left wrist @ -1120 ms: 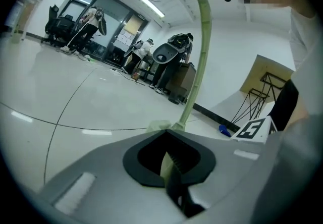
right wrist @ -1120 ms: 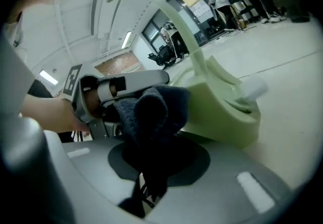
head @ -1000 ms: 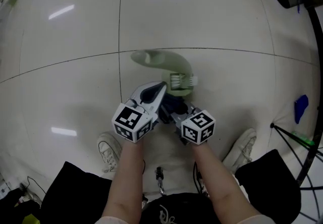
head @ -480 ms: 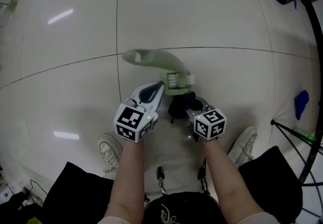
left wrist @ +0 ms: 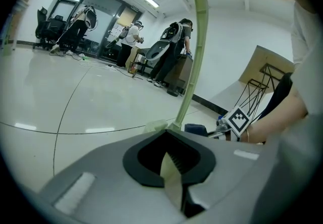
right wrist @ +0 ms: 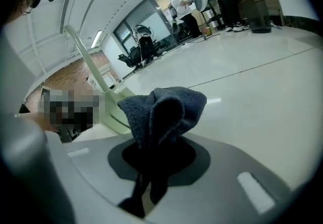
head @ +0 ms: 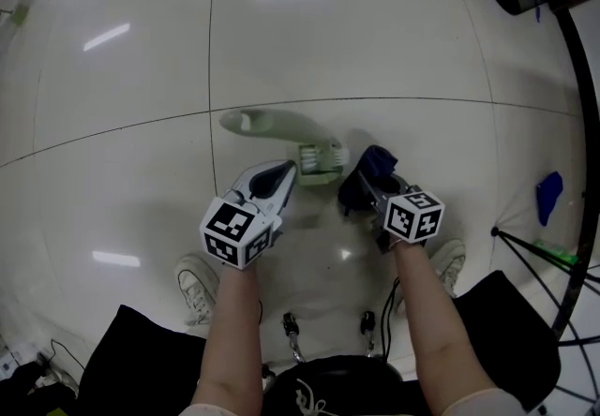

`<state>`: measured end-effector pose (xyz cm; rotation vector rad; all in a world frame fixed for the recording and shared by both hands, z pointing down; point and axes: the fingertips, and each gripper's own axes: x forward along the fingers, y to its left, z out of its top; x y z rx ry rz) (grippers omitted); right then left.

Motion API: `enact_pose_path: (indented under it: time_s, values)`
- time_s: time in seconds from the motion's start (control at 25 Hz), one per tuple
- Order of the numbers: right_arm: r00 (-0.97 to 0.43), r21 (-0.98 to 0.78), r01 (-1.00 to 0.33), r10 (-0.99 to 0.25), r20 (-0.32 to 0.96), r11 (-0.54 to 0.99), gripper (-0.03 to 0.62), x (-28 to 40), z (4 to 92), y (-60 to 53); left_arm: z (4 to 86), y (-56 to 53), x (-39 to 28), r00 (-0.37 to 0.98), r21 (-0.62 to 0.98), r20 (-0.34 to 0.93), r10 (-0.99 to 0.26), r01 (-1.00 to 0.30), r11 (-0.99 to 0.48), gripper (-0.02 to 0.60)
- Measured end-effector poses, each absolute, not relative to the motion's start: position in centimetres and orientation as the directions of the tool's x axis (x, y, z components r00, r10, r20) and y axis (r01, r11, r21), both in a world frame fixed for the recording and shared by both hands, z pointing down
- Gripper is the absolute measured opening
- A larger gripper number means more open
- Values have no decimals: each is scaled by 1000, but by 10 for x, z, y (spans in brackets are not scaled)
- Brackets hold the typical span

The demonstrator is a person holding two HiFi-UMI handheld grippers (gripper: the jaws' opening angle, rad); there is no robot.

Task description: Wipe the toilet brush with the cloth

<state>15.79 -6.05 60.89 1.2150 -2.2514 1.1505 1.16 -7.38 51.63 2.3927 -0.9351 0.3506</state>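
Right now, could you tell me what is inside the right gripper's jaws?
A bunched dark cloth, clamped by the right gripper; its pinched lower end is hidden there.

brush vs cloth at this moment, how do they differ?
Colour: the brush is pale green, the cloth dark blue-grey.
Form: the brush is rigid, with a long curved handle; the cloth is soft and bunched up.
Hold: the brush sits in the left gripper, the cloth in the right gripper.
Shared: each is clamped in shut jaws, and they are held side by side.
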Motion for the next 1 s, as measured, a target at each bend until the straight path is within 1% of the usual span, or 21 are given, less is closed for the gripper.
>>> enact_pose_path:
  time_s: [0.2,0.36,0.48,0.6,0.8,0.92,1.0]
  values:
    - [-605,-494,-796,-472,641,349,78,150,608,-106,519,-69,18,724,394,428,-540,-688,-610,6]
    - [-726,-621,-687,-329,604,377,75,129,610,-121,518,-71,19,716,396,420,-557,-697,-598,6]
    - [-751,-659,-658,-261,606,365,74,124,619,-124,518,-74,22,704,379,422,-571,-709,-595,6]
    - [-749,-669,-660,-240,617,341,74,122,625,-119,518,-76,22,697,374,428,-575,-716,-590,6]
    - [-779,-748,-625,-240,579,223,74,120,624,-101,518,-74,22,676,335,428,-599,-735,-590,6]
    - [-798,-789,-594,-240,553,156,74,121,625,-77,519,-72,23,670,339,426,-608,-742,-579,6]
    - [-816,-805,-570,-223,533,162,74,119,626,-56,519,-71,25,673,341,421,-608,-739,-582,6]
